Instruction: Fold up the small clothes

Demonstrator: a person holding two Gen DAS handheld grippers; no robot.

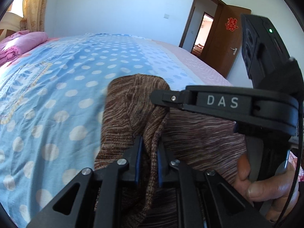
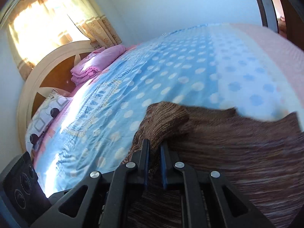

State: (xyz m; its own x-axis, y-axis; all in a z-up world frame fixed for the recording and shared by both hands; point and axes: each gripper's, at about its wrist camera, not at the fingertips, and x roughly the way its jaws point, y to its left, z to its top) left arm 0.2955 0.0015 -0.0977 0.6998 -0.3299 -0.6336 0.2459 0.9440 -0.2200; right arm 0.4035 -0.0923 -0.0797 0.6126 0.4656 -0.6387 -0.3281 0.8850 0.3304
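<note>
**Now both grippers pinch the brown knit**

Seemingly the fold is mid-lift. The left gripper is clamped on a bunched edge of the brown knit garment, which lies on the dotted blue bedsheet; the right gripper likewise grips it. Next, probably, carry the edge across evenly. "DAS" marks the right gripper.

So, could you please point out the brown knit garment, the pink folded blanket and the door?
brown knit garment (image 1: pixel 133 102), left wrist view, raised fold
pink folded blanket (image 2: pixel 95 64), right wrist view, top layer
door (image 1: pixel 226 43), left wrist view, wooden panel
</note>
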